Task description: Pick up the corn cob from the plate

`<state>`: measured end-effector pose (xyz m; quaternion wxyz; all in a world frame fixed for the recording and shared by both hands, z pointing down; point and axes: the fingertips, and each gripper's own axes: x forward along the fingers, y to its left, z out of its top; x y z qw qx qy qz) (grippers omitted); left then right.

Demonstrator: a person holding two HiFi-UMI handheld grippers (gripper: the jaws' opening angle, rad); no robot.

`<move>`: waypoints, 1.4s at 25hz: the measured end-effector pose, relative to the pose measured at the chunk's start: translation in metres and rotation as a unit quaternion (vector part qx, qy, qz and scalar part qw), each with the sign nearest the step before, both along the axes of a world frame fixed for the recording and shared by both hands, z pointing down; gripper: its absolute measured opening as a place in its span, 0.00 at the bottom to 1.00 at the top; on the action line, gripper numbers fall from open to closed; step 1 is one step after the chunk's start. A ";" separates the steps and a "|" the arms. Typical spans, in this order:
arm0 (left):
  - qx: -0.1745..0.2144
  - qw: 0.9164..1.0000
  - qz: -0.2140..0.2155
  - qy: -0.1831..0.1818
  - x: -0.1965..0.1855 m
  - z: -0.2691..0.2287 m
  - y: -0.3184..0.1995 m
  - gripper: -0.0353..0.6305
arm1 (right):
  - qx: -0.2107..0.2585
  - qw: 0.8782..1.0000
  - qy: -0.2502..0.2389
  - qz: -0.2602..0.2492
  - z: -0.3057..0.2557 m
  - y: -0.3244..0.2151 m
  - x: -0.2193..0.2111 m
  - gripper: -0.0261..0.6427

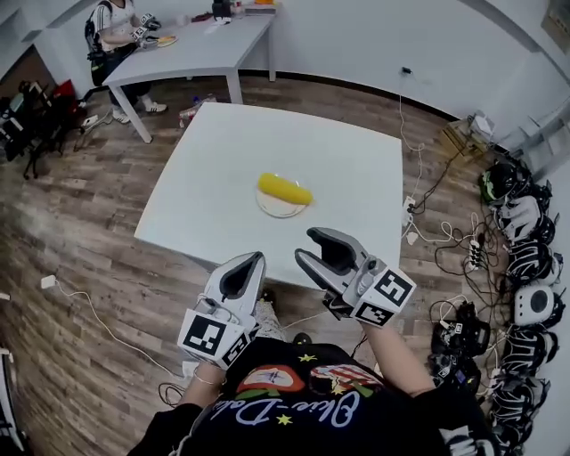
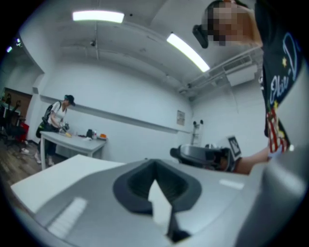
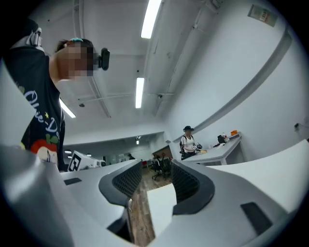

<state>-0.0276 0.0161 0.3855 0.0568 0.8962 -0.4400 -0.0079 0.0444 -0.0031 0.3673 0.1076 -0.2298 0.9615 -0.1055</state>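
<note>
A yellow corn cob [image 1: 285, 189] lies across a small pale plate [image 1: 278, 208] near the middle of the white square table [image 1: 214, 178]. In the head view both grippers hang at the table's near edge, short of the plate. My right gripper [image 1: 313, 248] stands open with nothing between its jaws, closest to the cob. My left gripper [image 1: 248, 265] is further left, its jaws together and empty. The right gripper view [image 3: 155, 172] shows floor and table edge through the gap. The left gripper view [image 2: 154, 170] shows only table top and the right gripper [image 2: 203, 155]. Neither gripper view shows the cob.
A second white table [image 1: 200, 49] stands at the back left with a person [image 1: 120, 27] seated at it. Cables, a power strip and several headsets [image 1: 530, 258] litter the wooden floor to the right. A cardboard box [image 1: 459, 138] sits near the wall.
</note>
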 end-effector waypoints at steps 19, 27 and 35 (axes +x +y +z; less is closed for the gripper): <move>-0.027 0.998 -0.058 0.007 -0.091 -0.001 -0.196 0.03 | -0.023 0.891 0.439 -0.113 0.210 -0.240 -0.080 0.43; -0.041 0.995 -0.093 0.006 -0.091 0.003 -0.176 0.03 | -0.010 0.862 0.492 -0.122 0.236 -0.248 -0.077 0.43; -0.033 0.994 -0.106 -0.007 -0.103 0.000 -0.155 0.03 | -0.067 0.898 0.433 -0.039 0.209 -0.238 -0.062 0.43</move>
